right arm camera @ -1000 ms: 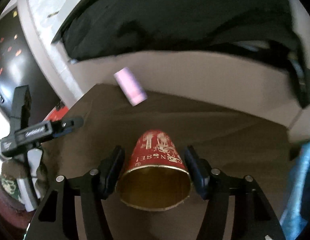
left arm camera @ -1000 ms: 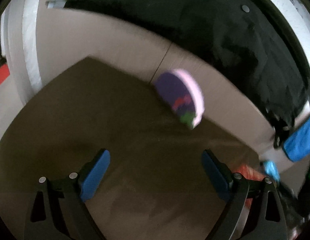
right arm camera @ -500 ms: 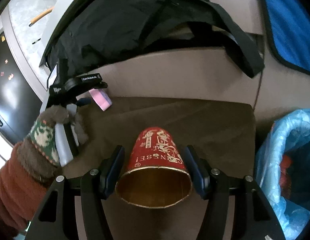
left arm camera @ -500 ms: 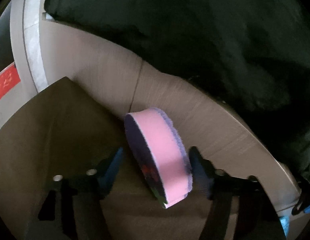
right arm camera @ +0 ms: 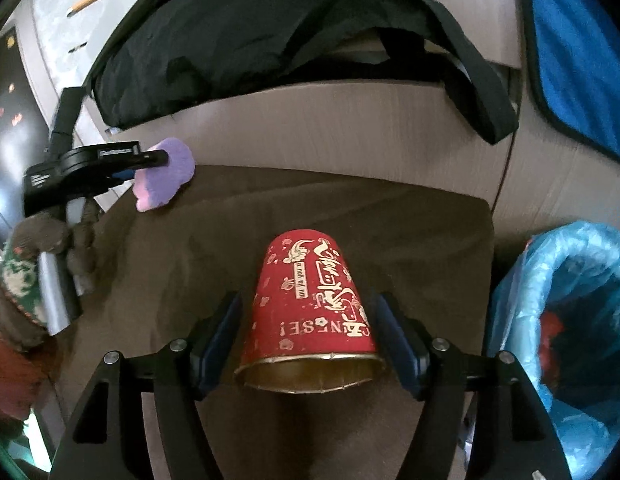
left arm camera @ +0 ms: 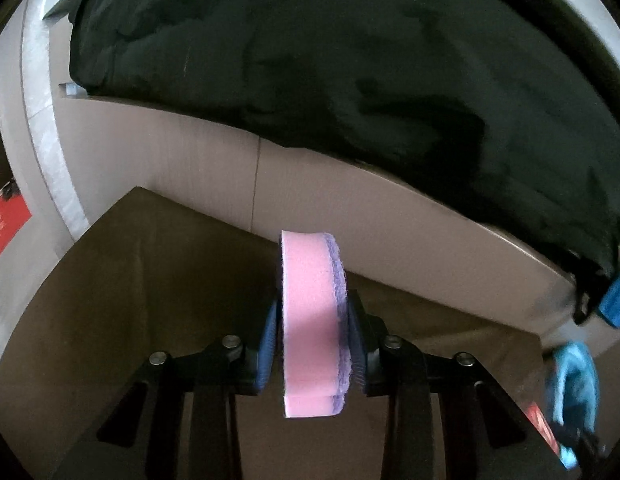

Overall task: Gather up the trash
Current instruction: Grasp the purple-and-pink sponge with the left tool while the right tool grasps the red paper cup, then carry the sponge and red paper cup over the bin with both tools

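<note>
Grip on both pieces matters most now. Left gripper (left arm camera: 313, 336) has the pink-and-purple sponge (left arm camera: 310, 320) between its blue pads, jaws closing w/ the pads pressing its flat faces; sponge sits on edge, long axis running away from the camera along the fingers, pink foam edge facing up, purple scrub layer on the right side. In the right wrist view it looks lifted off the brown mat (right arm camera: 350, 216), near the mat's far left corner. To do this well: finish the squeeze w/o crushing the foam, keep it centred in the pads, carry it across to the blue-lined bin (right arm camera: 566, 320) at the right. Right gripper (right arm camera: 308, 338) straddles the red paper cup (right arm camera: 310, 304), jaws opening; a gap shows at the left pad, contact at the right pad hard to tell, so prob. no firm hold. Cup lies over the mat, open rim toward the camera, closed base pointing away, axis roughly along the fingers. Bin's just beside the mat's right edge.
</note>
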`<move>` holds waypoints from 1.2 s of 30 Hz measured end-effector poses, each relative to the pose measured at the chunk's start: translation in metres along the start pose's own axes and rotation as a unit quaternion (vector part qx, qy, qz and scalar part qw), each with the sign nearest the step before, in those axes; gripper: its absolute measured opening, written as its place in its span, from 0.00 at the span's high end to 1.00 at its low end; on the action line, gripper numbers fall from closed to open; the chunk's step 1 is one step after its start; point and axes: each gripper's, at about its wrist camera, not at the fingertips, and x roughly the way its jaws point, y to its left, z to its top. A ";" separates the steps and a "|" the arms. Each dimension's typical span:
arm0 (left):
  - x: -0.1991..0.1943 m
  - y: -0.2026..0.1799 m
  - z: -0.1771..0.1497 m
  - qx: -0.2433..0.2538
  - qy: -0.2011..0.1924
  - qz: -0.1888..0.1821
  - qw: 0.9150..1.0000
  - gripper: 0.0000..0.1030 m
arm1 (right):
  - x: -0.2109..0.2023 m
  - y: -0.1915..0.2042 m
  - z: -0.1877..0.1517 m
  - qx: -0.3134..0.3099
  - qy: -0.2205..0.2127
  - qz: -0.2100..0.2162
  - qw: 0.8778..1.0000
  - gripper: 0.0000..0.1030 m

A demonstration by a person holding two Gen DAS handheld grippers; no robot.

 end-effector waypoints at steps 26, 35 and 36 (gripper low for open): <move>-0.098 0.004 -0.094 0.046 0.027 -0.101 0.993 0.68 | 0.007 0.002 0.016 -0.051 0.055 -0.015 0.997 0.33; -0.089 -0.012 -0.104 0.038 0.042 -0.117 0.992 0.68 | -0.030 -0.003 -0.017 -0.055 -0.033 -0.019 0.998 0.24; -0.089 -0.014 -0.105 0.039 0.043 -0.117 0.991 0.68 | -0.026 -0.002 -0.018 -0.056 -0.030 -0.019 0.998 0.24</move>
